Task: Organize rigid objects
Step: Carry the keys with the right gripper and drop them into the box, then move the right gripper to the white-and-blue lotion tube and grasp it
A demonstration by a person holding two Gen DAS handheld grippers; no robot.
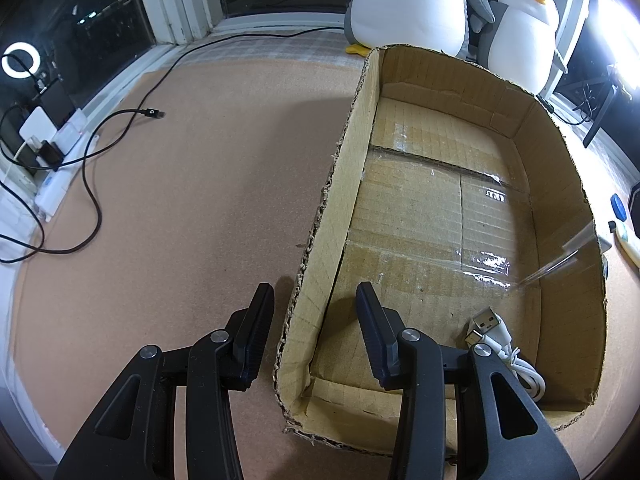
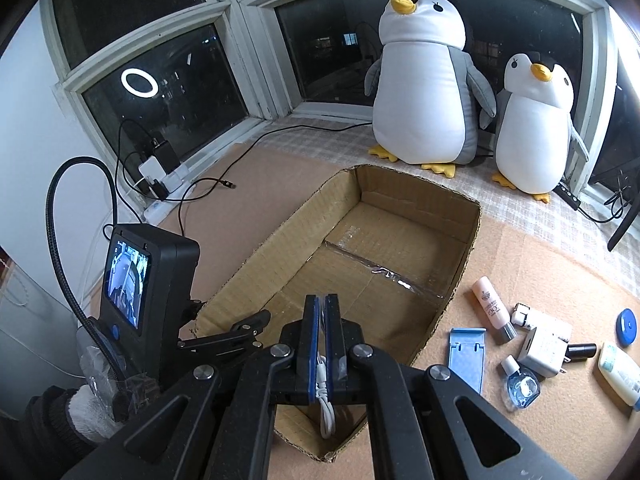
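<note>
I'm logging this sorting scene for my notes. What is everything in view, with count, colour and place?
Cardboard box: 1, brown, centre of the mat, open top.
White cable: 1, white, near corner of the box, pinched by the right gripper.
Plush penguins: 2, white and grey, by the window behind the box.
Black cable: 1, black, on the mat left of the box.
Pink tube: 1, pink, right of the box.
Blue stand: 1, light blue, right of the box.
White charger: 1, white, right of the box.
Small bottle: 1, clear blue, right of the box.
Blue lid: 1, blue, far right.
Left gripper: black, open, straddling the box's left wall.
Right gripper: black, shut on the white cable.
</note>
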